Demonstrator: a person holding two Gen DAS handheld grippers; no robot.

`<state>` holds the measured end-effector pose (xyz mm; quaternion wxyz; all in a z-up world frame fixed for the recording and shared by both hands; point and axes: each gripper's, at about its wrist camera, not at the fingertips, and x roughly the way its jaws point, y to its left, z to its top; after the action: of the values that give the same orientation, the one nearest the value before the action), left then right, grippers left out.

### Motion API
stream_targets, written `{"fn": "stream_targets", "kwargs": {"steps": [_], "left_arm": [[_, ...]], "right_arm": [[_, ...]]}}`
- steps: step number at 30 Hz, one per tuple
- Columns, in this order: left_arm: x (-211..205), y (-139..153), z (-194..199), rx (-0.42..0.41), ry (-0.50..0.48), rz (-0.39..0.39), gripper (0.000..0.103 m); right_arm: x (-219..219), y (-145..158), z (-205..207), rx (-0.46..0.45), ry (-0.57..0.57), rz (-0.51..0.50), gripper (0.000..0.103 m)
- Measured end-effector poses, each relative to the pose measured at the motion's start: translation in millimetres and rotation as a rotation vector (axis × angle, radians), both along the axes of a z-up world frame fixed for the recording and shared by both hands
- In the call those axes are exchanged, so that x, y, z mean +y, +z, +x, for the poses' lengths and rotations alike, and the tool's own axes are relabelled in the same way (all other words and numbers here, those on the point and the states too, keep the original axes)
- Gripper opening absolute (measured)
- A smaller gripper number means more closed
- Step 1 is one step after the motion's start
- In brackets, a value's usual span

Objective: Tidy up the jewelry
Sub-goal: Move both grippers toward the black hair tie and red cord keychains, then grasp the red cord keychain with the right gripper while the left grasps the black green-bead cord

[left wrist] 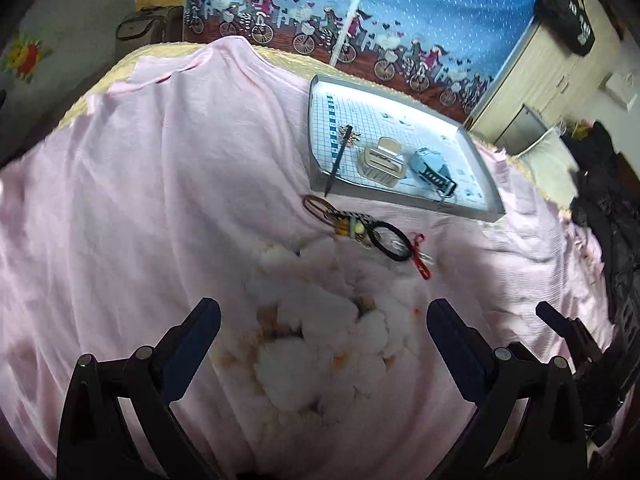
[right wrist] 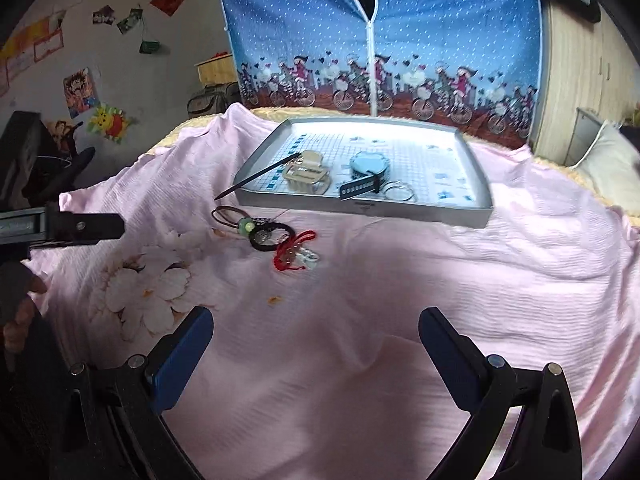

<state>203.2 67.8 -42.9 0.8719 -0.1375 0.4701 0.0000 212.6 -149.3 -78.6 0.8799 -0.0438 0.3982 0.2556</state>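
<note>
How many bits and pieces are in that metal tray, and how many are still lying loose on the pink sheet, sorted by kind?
In the tray:
Black stick: 1
Beige hair claw: 1
Blue watch: 1
Clear ring: 1

On the sheet:
Brown hair tie: 1
Black hair tie: 1
Red cord: 1

Total: 7

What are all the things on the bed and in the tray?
tray: one, silver, on the pink sheet
pink sheet: one, flower print, covering the bed
black stick: one, poking over the tray's left rim
beige clip: one, in the tray
blue watch: one, in the tray
clear rings: about two, in the tray
brown hair tie: one, on the sheet
black hair tie: one, on the sheet
red cord: one, on the sheet
left tongs: open
right tongs: open
</note>
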Motion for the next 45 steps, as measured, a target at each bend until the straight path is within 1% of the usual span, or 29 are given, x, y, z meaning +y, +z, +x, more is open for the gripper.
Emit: {"fn": "stream_targets", "kwargs": {"steps": [2, 3, 5, 8, 10, 13, 15, 17, 18, 19, 23, 24, 27, 28, 29, 30, 32, 35, 36, 38, 41, 45], "left_arm": [[2.2, 0.0, 14.8, 0.013, -0.024, 0.033, 0.101], [4.1, -2.1, 22.2, 0.022, -0.038, 0.035, 0.101], [7.8, -6.7, 34.2, 0.025, -0.060, 0.007, 0.100], [13.4, -13.5, 47.9, -0.007, -0.077, -0.065, 0.100], [15.0, -16.9, 61.8, -0.012, -0.079, -0.089, 0.100], [22.0, -25.7, 76.4, -0.009, -0.063, -0.116, 0.098], [27.0, -32.0, 85.9, 0.009, -0.056, -0.143, 0.088], [30.7, -41.6, 91.5, 0.038, -0.057, -0.163, 0.072], [31.8, -44.6, 93.4, 0.050, -0.056, -0.168, 0.070], [33.1, -48.5, 95.6, 0.061, -0.055, -0.178, 0.066], [42.4, -59.0, 105.7, 0.086, -0.029, -0.239, 0.061], [45.7, -61.5, 108.2, 0.092, -0.017, -0.263, 0.060], [53.0, -65.6, 111.6, 0.101, 0.008, -0.317, 0.052], [55.6, -66.3, 112.4, 0.102, 0.012, -0.325, 0.048], [58.5, -66.7, 113.4, 0.102, 0.015, -0.329, 0.044], [60.8, -66.5, 114.4, 0.102, 0.016, -0.330, 0.042], [63.2, -66.5, 113.6, 0.096, 0.016, -0.341, 0.032], [67.8, -68.9, 112.0, 0.097, 0.018, -0.368, 0.029], [67.8, -68.9, 111.3, 0.094, 0.018, -0.371, 0.026], [67.9, -69.1, 110.9, 0.096, 0.010, -0.370, 0.011], [62.7, -63.6, 107.7, 0.070, -0.001, -0.330, 0.005], [47.9, -55.3, 105.5, 0.033, -0.028, -0.302, 0.002]], "right_arm": [[5.1, -6.5, 10.4, 0.035, 0.023, 0.014, 0.103], [7.7, -8.3, 14.3, 0.040, 0.031, 0.013, 0.103], [16.5, -14.0, 24.5, 0.037, 0.057, -0.006, 0.103], [31.2, -19.2, 37.1, 0.020, 0.090, -0.036, 0.091], [41.1, -23.2, 46.0, 0.022, 0.113, -0.036, 0.088], [52.0, -29.9, 58.3, 0.032, 0.125, -0.028, 0.073], [56.2, -33.5, 65.5, 0.036, 0.118, -0.015, 0.060], [56.5, -38.1, 69.3, 0.049, 0.103, 0.017, 0.055], [55.5, -41.2, 71.0, 0.061, 0.096, 0.038, 0.051], [54.3, -43.5, 72.4, 0.076, 0.093, 0.056, 0.050], [49.1, -50.0, 75.5, 0.124, 0.085, 0.095, 0.045], [48.5, -51.0, 75.4, 0.128, 0.084, 0.097, 0.041], [48.1, -52.9, 75.9, 0.136, 0.086, 0.109, 0.035], [48.6, -53.0, 75.9, 0.135, 0.089, 0.112, 0.034], [48.9, -53.3, 75.6, 0.136, 0.092, 0.112, 0.030], [49.9, -53.9, 75.1, 0.139, 0.095, 0.113, 0.026], [52.9, -55.6, 74.3, 0.150, 0.108, 0.117, 0.020], [56.8, -56.0, 71.9, 0.143, 0.113, 0.102, 0.014], [56.6, -55.9, 71.8, 0.141, 0.112, 0.101, 0.013], [55.6, -56.1, 71.8, 0.140, 0.104, 0.101, 0.010], [53.6, -55.5, 71.7, 0.134, 0.096, 0.104, 0.009], [51.8, -52.2, 70.3, 0.114, 0.093, 0.106, 0.008]]}}
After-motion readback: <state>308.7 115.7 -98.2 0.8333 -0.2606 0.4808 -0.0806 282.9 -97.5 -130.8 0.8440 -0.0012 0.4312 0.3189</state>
